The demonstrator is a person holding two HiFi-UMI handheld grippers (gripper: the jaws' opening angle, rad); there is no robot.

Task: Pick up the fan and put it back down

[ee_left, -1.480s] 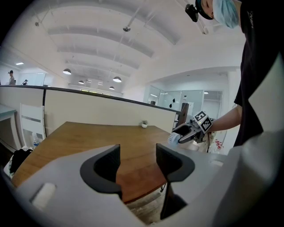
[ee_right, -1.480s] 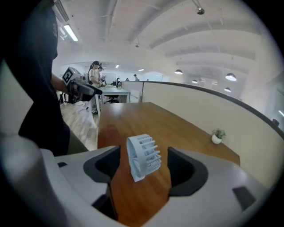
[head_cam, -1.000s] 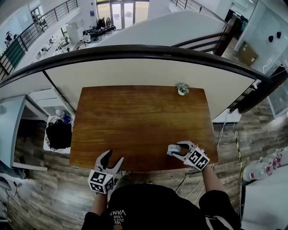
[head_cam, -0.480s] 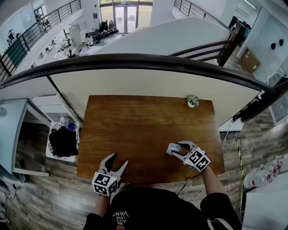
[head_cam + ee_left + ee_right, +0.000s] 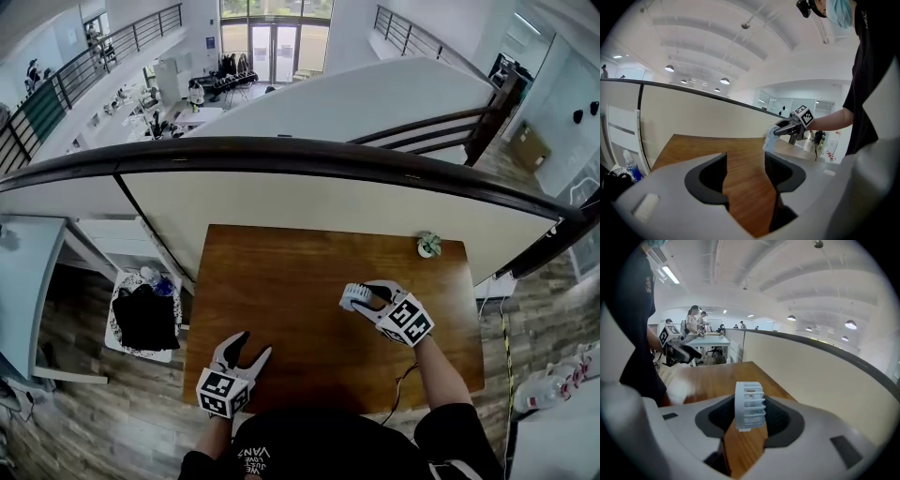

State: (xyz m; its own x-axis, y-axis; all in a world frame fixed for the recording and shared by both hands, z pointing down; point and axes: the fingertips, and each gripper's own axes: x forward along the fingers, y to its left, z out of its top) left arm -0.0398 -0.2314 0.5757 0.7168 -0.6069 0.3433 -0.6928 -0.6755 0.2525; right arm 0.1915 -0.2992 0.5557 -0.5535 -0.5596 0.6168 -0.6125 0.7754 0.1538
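R gripper (image 5: 362, 294) is clamped on the white fan (image 5: 352, 298), pads on its sides. It holds the fan over the table (image 5: 281, 281), just off centre twd 1 o'clock. L gripper (image 5: 251, 346) sits at the table's 7 o'clock edge, jaws wide, nothing btwn them. Small plant (image 5: 428, 246) at the 1 o'clock corner, well apart from both.

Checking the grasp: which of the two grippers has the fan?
The right gripper: the white fan is between its fingers; the left gripper is open and empty.
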